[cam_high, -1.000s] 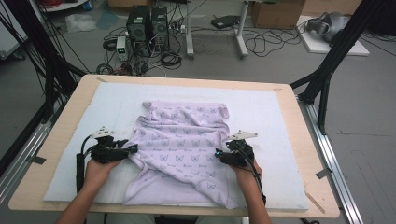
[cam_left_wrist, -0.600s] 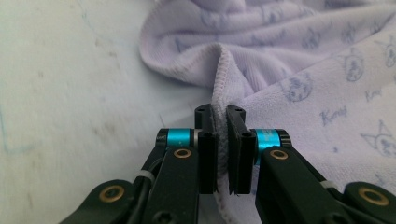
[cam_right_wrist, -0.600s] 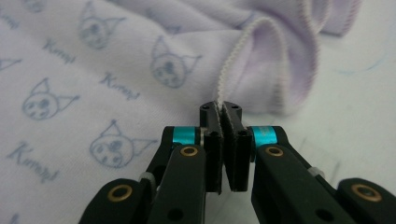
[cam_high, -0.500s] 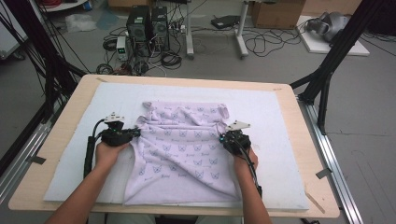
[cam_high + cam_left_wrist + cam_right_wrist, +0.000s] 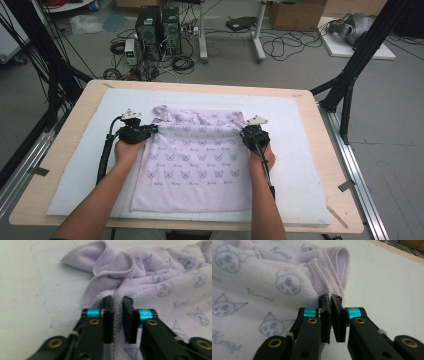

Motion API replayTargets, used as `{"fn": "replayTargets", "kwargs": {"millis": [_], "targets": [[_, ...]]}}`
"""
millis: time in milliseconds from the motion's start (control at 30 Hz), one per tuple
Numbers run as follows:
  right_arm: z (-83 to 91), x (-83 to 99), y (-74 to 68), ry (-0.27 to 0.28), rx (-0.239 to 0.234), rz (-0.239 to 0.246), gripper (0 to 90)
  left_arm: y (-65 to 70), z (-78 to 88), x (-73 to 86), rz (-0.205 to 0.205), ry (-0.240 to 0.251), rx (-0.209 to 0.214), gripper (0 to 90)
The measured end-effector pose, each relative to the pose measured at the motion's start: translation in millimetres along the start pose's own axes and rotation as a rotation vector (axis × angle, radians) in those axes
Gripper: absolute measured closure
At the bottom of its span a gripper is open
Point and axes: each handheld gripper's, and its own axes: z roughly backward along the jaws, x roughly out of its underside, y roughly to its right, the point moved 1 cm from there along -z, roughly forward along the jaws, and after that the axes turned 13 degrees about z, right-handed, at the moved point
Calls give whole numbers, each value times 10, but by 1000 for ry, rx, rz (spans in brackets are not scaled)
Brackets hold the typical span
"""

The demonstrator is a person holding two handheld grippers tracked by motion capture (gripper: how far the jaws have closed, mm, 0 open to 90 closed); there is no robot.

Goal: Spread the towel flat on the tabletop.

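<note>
1. A lilac towel [image 5: 197,165] printed with small cartoon faces is seen spread over the white mat [image 5: 310,150] on the wooden table [image 5: 330,115]; its near part is flat, its far edge bunched in folds.
2. The left gripper [image 5: 150,131] is placed at the towel's left hem. In the left gripper view the hem [image 5: 117,322] is pinched between the jaws, which have just eased slightly.
3. The right gripper [image 5: 246,134] is placed at the opposite hem [image 5: 330,292], which is clamped between jaws pressed nearly together.
4. Both side edges are judged to be held so that the cloth can be drawn taut and smoothed or folded evenly.
</note>
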Motion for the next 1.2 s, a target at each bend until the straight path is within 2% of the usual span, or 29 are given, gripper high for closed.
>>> {"fn": "replayTargets", "kwargs": {"millis": [33,67,100,200,267,300,367,433,600,667,733,900,1033,1200], "targets": [[-1,8,6,2,-10,-12,777,-13,15,-5,12,-10,-3,654],[25,34,20,8,-23,-31,692,-29,30,-7,31,-18,-3,525],[25,34,20,8,-23,-31,692,-45,55,-6,37,-28,11,525],[97,82,61,32,-49,-77,551,-49,149,13,6,-52,21,477],[166,110,72,55,-72,-84,498,-24,205,19,-38,-70,36,440],[199,124,73,62,-86,-84,478,-3,240,24,-56,-59,44,429],[272,151,57,68,-95,-68,427,26,313,52,-60,-18,69,432],[336,187,34,75,-121,-68,405,43,354,94,-48,-7,79,411],[485,274,-60,74,-148,-38,389,45,437,232,-31,-4,94,400],[545,311,-99,75,-167,-41,393,68,471,261,-34,-16,99,391],[601,357,-133,72,-176,-37,400,103,541,308,-43,-5,108,401],[750,497,-214,73,-207,-72,401,172,719,457,-69,-8,124,413],[874,605,-321,74,-225,-61,405,204,863,628,-64,-21,130,413],[1065,728,-476,63,-242,-40,406,289,1067,845,-86,-27,130,422]]}}
